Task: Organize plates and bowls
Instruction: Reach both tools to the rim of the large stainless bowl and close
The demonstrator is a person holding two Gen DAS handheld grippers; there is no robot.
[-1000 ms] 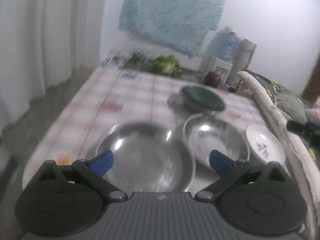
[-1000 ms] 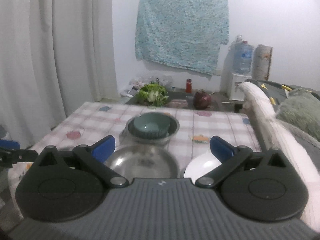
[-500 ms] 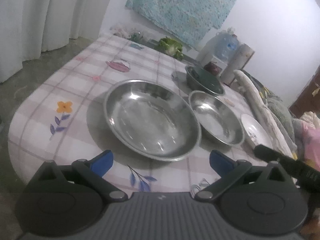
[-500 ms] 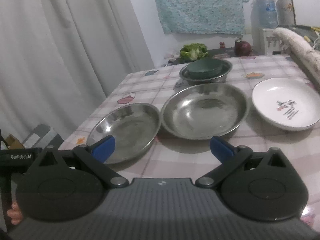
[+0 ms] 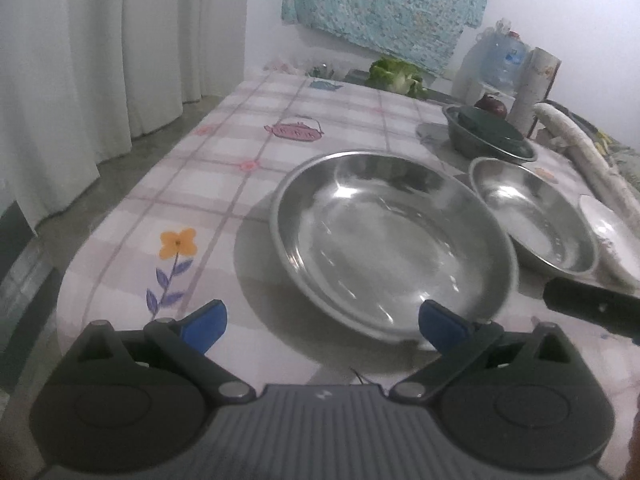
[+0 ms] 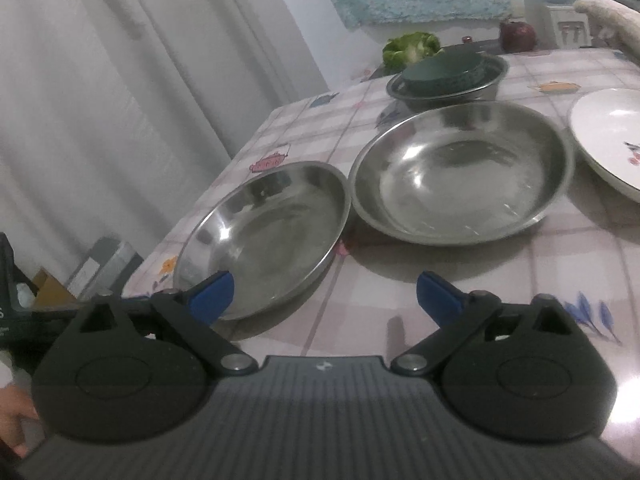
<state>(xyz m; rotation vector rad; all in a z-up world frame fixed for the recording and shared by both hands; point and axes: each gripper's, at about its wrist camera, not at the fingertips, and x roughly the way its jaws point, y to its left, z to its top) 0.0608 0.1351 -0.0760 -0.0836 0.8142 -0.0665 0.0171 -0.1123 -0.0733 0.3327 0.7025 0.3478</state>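
Note:
On the checked tablecloth (image 5: 224, 168) a wide steel plate (image 5: 392, 240) lies nearest my left gripper (image 5: 322, 326), which is open with its right fingertip over the plate's near rim. Beside it sit a deeper steel bowl (image 5: 532, 220), a white plate (image 5: 612, 236), and behind them a green bowl (image 5: 492, 126) inside a steel bowl. In the right wrist view the steel plate (image 6: 264, 236), steel bowl (image 6: 464, 172), white plate (image 6: 612, 140) and green bowl (image 6: 440, 68) show again. My right gripper (image 6: 325, 294) hovers at the table's front, its wide jaws closing, pads touching nothing.
A lettuce (image 5: 396, 74), a dark red round fruit (image 6: 518, 36) and a water bottle (image 5: 498, 60) stand at the table's far end. White curtains (image 6: 120, 80) hang on the left. A pale padded roll (image 5: 580, 152) borders the right edge. Boxes (image 6: 100, 268) sit on the floor.
Both grippers have come down and closer to the table's front edge. The dishes now fill more of each view. The right wrist view has tilted, with the steel plate now at its left fingertip.

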